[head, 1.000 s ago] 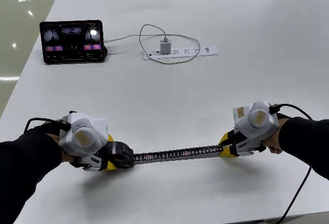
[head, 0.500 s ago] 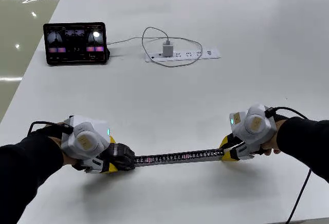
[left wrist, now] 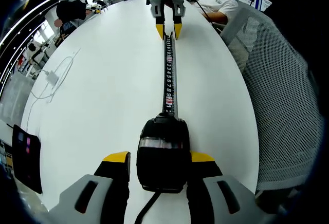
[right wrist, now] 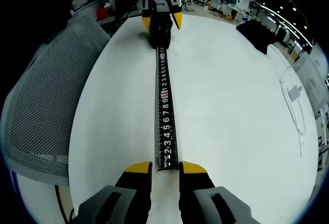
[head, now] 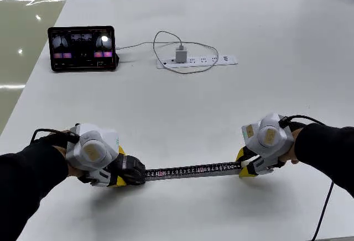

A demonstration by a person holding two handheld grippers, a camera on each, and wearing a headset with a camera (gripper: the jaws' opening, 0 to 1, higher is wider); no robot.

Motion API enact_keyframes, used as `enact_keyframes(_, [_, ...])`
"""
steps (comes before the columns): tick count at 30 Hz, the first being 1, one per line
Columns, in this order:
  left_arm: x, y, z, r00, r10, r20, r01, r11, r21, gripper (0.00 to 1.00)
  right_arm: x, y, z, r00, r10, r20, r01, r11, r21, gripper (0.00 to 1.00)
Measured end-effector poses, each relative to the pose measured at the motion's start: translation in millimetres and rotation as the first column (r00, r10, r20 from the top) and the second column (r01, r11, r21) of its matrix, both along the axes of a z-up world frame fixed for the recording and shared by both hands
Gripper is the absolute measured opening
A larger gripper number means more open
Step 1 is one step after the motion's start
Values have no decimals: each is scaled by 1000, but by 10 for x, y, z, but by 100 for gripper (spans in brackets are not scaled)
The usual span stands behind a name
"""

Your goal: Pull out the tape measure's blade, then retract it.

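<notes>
A black tape measure case (head: 133, 170) lies near the table's front edge, and my left gripper (head: 119, 173) is shut on it. In the left gripper view the case (left wrist: 163, 152) sits between the yellow pads (left wrist: 117, 157). The dark numbered blade (head: 193, 170) runs out flat along the table to the right. My right gripper (head: 243, 167) is shut on the blade's tip. In the right gripper view the blade (right wrist: 164, 106) stretches from my right gripper (right wrist: 164, 168) to the case (right wrist: 159, 31) at the far end.
A tablet (head: 82, 49) with a lit screen stands at the back left of the white table (head: 221, 114). A white power strip (head: 196, 60) with a charger and looped cable lies behind the middle. A grey mesh chair (left wrist: 288, 111) stands beside the table's edge.
The head view has tilted, so everything sits lower in the picture. The right gripper has drifted slightly nearer with the blade tip. The blade's drawn-out length looks about the same.
</notes>
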State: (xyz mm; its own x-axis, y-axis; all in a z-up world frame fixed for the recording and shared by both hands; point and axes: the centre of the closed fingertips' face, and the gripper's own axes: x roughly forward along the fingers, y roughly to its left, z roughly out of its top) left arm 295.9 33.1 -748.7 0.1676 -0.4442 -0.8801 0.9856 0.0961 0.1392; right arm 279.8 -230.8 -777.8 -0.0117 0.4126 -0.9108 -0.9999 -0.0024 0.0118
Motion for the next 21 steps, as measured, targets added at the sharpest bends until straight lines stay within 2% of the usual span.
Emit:
enact_keyframes(5, [12,19,43,1000,-3,-6,3,1000,-2,42,1,19,7,1000,8,4,-8,1000,1,21])
enact_keyframes(8, [-39,-2,89,1000,-4,-27,3,999,-32,48,-10,36,43,1000,9,9,-9,1000,8,23])
enact_keyframes(10, [-56,12,104,1000,-5,-28,4,999,-37,51,-10,30,58,1000,1,11,-1,1000,15,24])
enact_keyframes(14, [-19,77,91,1000,15,-11,-15,1000,-25,48,-1,-16,75,999,-32,10,32,999,26,25])
enact_keyframes(18, [-22,100,101,999,32,-16,-32,999,-30,51,-14,-45,104,998,-66,0,66,997,32,30])
enact_keyframes(21, [-64,114,97,998,49,-41,-50,998,-33,55,-25,-52,147,996,-88,-4,88,995,48,34])
